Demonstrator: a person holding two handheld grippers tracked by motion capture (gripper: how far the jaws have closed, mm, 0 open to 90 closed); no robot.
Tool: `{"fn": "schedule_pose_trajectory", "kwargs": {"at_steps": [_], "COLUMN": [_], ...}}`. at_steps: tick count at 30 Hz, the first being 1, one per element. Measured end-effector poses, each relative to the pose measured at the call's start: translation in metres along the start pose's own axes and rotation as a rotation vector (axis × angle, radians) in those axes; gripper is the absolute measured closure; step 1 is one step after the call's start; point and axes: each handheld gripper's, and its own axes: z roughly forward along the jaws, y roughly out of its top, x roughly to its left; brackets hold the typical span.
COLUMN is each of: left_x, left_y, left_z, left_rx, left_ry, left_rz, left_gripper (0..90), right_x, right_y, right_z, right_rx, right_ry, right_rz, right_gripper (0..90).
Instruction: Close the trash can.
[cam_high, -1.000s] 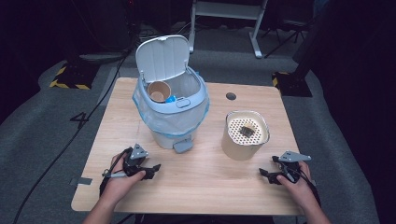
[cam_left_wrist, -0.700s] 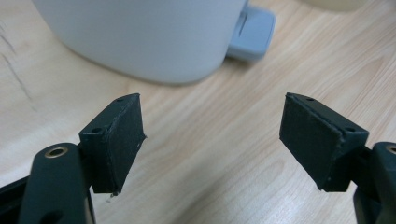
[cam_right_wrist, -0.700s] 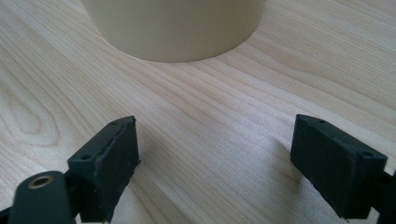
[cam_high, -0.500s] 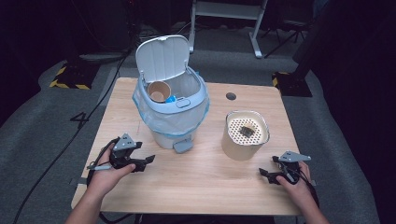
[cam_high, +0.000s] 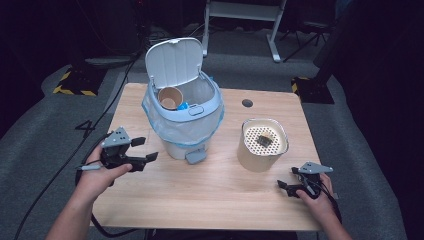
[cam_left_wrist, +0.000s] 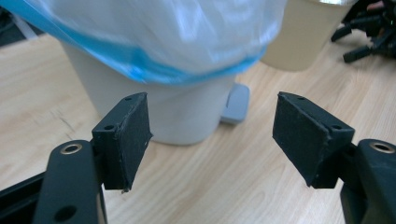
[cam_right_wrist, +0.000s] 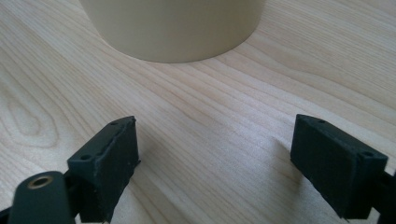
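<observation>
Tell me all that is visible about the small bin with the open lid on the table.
The bin stands upright on the left-centre of the wooden table. It looks like pale grey-blue plastic, its hinged lid raised at the back, a foot pedal in front. A clear bluish liner folds over the rim. Inside lie a brown paper cup and something blue. No gripper touches it.

The white bin (cam_high: 182, 117) stands upright at the table's middle, lid open, lined with a blue-edged bag, a paper cup (cam_high: 168, 98) inside. Right of it stands the beige canister (cam_high: 262, 145) with its perforated top.

Bin (cam_left_wrist: 187, 93) top beyond frame
</observation>
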Motion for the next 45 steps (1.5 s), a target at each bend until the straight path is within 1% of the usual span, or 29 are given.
{"fn": "schedule_pose_trajectory", "kwargs": {"at_steps": [1, 2, 3, 4, 5, 7, 9, 11, 13, 15, 16, 18, 21, 26, 27, 28, 29, 31, 35, 41, 43, 44, 45], "left_x": [0.002, 0.003, 0.004, 0.006, 0.007, 0.01, 0.012, 0.013, 0.015, 0.017, 0.018, 0.022, 0.027, 0.03, 0.031, 0.031, 0.031, 0.033, 0.04, 0.049, 0.051, 0.053, 0.057], "left_y": [0.006, 0.009, 0.011, 0.017, 0.019, 0.027, 0.035, 0.042, 0.048, 0.057, 0.061, 0.071, 0.085, 0.105, 0.112, 0.112, 0.115, 0.121, 0.133, 0.149, 0.153, 0.156, 0.16], "left_z": [-0.005, -0.007, -0.009, -0.012, -0.013, -0.017, -0.02, -0.024, -0.028, -0.033, -0.035, -0.04, -0.045, -0.049, -0.049, -0.049, -0.049, -0.049, -0.048, -0.044, -0.042, -0.04, -0.037], "left_rx": [-0.011, -0.016, -0.022, -0.037, -0.041, -0.035, -0.036, -0.052, -0.066, -0.088, -0.096, -0.118, -0.151, -0.2, -0.224, -0.224, -0.234, -0.252, -0.28, -0.309, -0.301, -0.306, -0.315], "left_ry": [0.002, 0.0, -0.003, -0.016, -0.025, -0.023, -0.025, -0.034, -0.039, -0.048, -0.05, -0.049, -0.054, -0.04, -0.035, -0.035, -0.033, -0.018, -0.005, 0.015, 0.03, 0.037, 0.052], "left_rz": [0.005, 0.001, 0.01, 0.009, 0.013, 0.038, 0.05, 0.046, 0.052, 0.054, 0.056, 0.066, 0.063, 0.061, 0.059, 0.059, 0.059, 0.06, 0.043, 0.028, 0.028, 0.02, -0.001], "left_gripper": [28.1, 28.3, 28.3, 28.4, 29.1, 29.2, 30.0, 30.4, 31.4, 34.4, 34.4, 37.3, 37.9, 37.7, 37.5, 37.6, 37.6, 38.5, 38.8, 41.6, 43.6, 43.6, 43.5], "right_x": [0.0, 0.0, 0.0, 0.0, 0.0, 0.0, 0.0, 0.0, 0.0, 0.0, 0.0, 0.0, 0.0, 0.0, 0.0, 0.0, 0.0, 0.0, 0.0, 0.0, 0.0, 0.0, 0.0], "right_y": [0.0, 0.0, 0.0, 0.0, 0.0, 0.0, 0.0, 0.0, 0.0, 0.0, 0.0, 0.0, 0.0, 0.0, 0.0, 0.0, 0.0, 0.0, 0.0, 0.0, 0.0, 0.0, 0.0], "right_z": [0.0, 0.0, 0.0, 0.0, 0.0, 0.0, 0.0, 0.0, 0.0, 0.0, 0.0, 0.0, 0.0, 0.0, 0.0, 0.0, 0.0, 0.0, 0.0, 0.0, 0.0, 0.0, 0.0], "right_rx": [0.0, 0.0, 0.0, 0.0, 0.0, 0.0, 0.0, 0.0, 0.0, 0.0, 0.0, 0.0, 0.0, 0.0, 0.0, 0.0, 0.0, 0.0, 0.0, 0.0, 0.0, 0.0, 0.0], "right_ry": [0.0, 0.0, 0.0, 0.0, 0.0, 0.0, 0.0, 0.0, 0.0, 0.0, 0.0, 0.0, 0.0, 0.0, 0.0, 0.0, 0.0, 0.0, -0.001, -0.001, -0.001, -0.001, -0.001], "right_rz": [0.0, 0.0, 0.0, 0.0, 0.0, 0.0, 0.0, 0.0, 0.0, 0.0, 0.0, 0.0, 0.0, 0.0, 0.001, 0.001, 0.001, 0.001, 0.002, 0.002, 0.002, 0.002, 0.002], "right_gripper": [15.0, 15.0, 15.0, 15.0, 15.0, 15.0, 15.0, 15.0, 15.0, 15.0, 15.0, 15.0, 15.0, 15.0, 15.0, 15.0, 15.0, 15.0, 15.0, 15.0, 15.0, 15.0, 15.0]}}
